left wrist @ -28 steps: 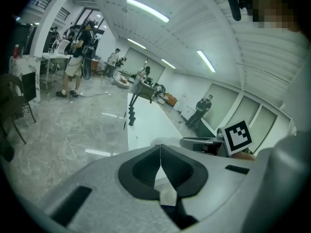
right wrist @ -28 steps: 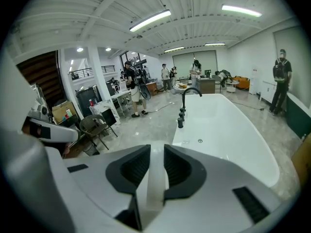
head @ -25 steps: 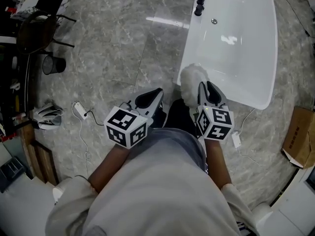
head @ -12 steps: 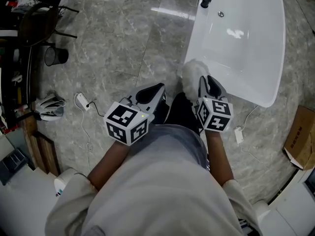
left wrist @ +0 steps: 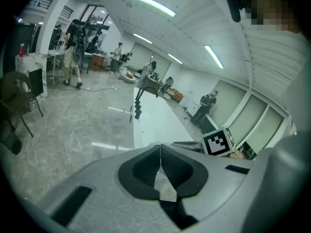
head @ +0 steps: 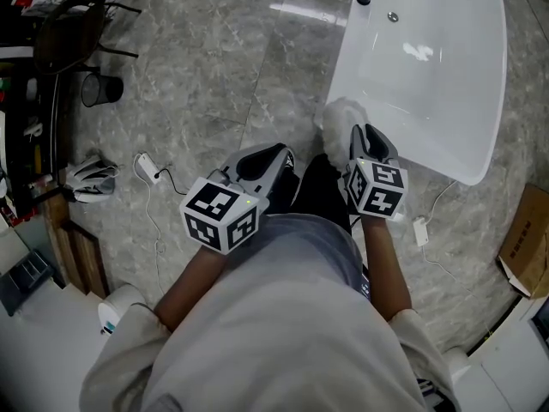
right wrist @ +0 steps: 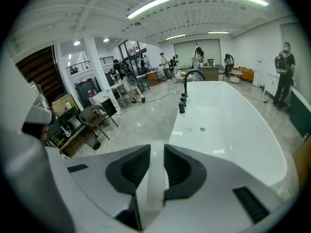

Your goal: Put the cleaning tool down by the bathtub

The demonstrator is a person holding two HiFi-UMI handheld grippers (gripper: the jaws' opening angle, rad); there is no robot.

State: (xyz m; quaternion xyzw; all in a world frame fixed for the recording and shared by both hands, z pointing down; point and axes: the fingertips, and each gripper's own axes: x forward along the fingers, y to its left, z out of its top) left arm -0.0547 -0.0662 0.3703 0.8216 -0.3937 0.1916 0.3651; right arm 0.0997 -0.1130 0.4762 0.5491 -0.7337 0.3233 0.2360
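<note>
One white bathtub [head: 446,93] stands on a grey marble floor [head: 214,84].

Person wears a pale grey top [head: 283,333] w/ cream sleeves [head: 129,350] bunched up near the elbows; left gripper [head: 273,154] & right gripper [head: 371,137] have smooth light-grey shells w/ black pads inside the jaws; each carries a white cube [head: 220,215] w/ black square markers on its faces.
</note>
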